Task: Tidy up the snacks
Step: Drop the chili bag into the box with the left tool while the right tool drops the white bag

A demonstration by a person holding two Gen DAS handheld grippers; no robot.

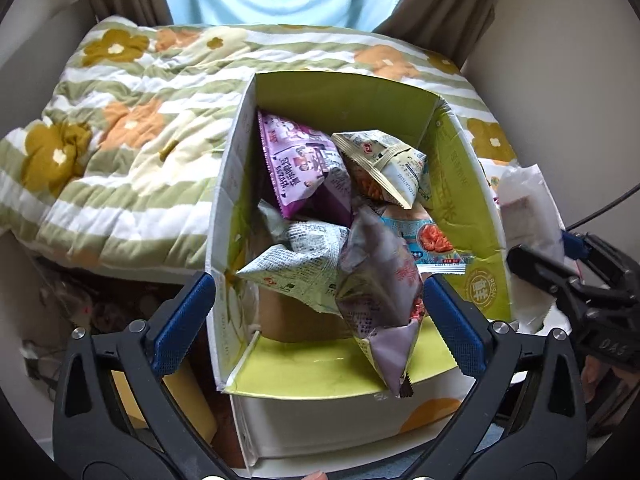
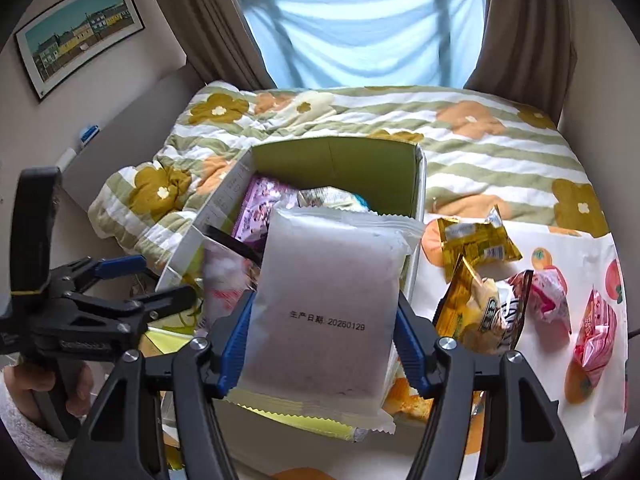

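Observation:
An open box with a green lining [image 1: 352, 100] stands on the bed and holds several snack packets, among them a purple one [image 1: 296, 160]. My left gripper [image 1: 320, 320] hangs over its near end with its jaws wide apart. A grey and pink packet [image 1: 380, 280] lies loose between them, tipped into the box, close to the right pad [image 1: 452, 328]. My right gripper [image 2: 324, 340] is shut on a frosted white packet [image 2: 328, 300] with a printed date, held over the box's [image 2: 332, 156] near right corner. The left gripper [image 2: 164, 276] shows at the left of the right wrist view.
Right of the box, two gold packets [image 2: 476, 240] and several pink ones [image 2: 552, 296] lie on a white cloth with orange prints [image 2: 560, 360]. A striped floral quilt [image 1: 120, 140] covers the bed. Brown curtains [image 2: 208, 20] and a blue sheet hang behind, and a hand grips the left tool.

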